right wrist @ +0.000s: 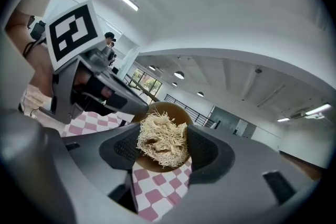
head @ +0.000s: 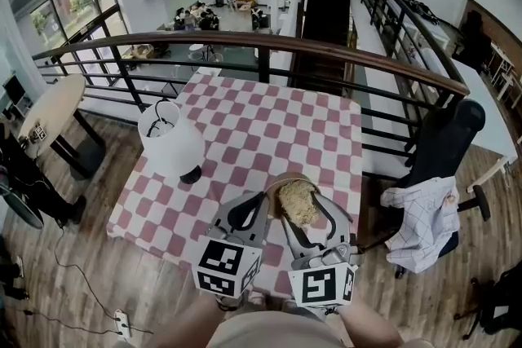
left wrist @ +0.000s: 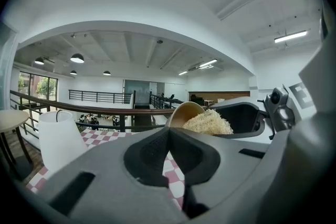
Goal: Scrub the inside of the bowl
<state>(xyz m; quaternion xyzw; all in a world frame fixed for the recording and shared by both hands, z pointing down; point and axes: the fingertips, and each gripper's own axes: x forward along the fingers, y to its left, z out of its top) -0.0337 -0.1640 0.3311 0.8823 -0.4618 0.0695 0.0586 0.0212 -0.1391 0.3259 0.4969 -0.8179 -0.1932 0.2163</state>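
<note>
Between the two grippers, above one checked table (head: 277, 126): one brown bowl (head: 281, 179) (left wrist: 184, 113) (right wrist: 168, 110) and one pale fibre scrubber (head: 298, 202) (left wrist: 209, 123) (right wrist: 161, 139). The bowl is tipped on its side, its mouth turned toward the right gripper (head: 303, 209) (right wrist: 161, 145) and its axis near level. Left gripper (head: 267, 204) (left wrist: 169, 134): jaws pressed together on the bowl's rim, at the bowl's left edge. Right gripper: jaws pinching the scrubber, which sits inside the bowl. Both grippers point forward, about level, side by side, with their marker cubes nearest the person. Beyond and to the left of the left gripper: one white lampshade (head: 170, 141) (left wrist: 60, 136).
</note>
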